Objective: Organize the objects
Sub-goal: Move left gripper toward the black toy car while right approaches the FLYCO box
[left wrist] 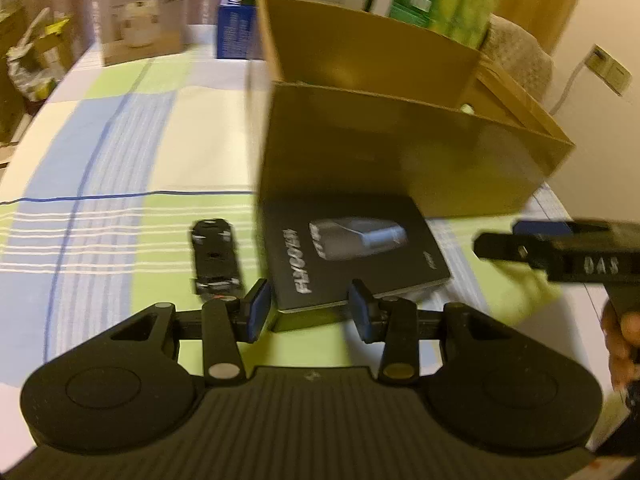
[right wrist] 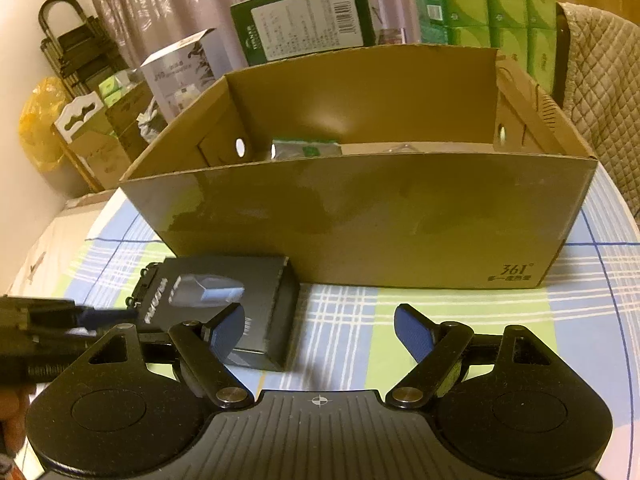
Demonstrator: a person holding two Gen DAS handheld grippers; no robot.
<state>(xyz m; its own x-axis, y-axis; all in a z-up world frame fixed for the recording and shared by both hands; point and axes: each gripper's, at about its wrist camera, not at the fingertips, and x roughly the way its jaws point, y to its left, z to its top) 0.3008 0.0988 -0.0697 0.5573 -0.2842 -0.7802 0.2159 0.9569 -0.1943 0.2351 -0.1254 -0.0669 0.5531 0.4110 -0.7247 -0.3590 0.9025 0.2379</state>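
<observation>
A black shaver box [left wrist: 352, 248] lies flat on the checked tablecloth, in front of a brown cardboard box [left wrist: 400, 148]. A small black device [left wrist: 216, 258] lies to its left. My left gripper [left wrist: 308, 312] is open, its blue pads on either side of the shaver box's near edge, not closed on it. In the right wrist view the shaver box [right wrist: 224, 300] lies left of centre and the cardboard box [right wrist: 360, 216] stands behind it. My right gripper [right wrist: 320, 330] is open and empty over the cloth. It also shows in the left wrist view [left wrist: 560, 252] at the right.
Inside the cardboard box a green packet [right wrist: 304, 148] shows. Behind it stand a green carton [right wrist: 304, 20], green tissue packs [right wrist: 492, 4], a white product box [right wrist: 180, 72] and a blue box [left wrist: 236, 28]. A quilted chair back [right wrist: 600, 92] is at the right. The table edge curves at the left.
</observation>
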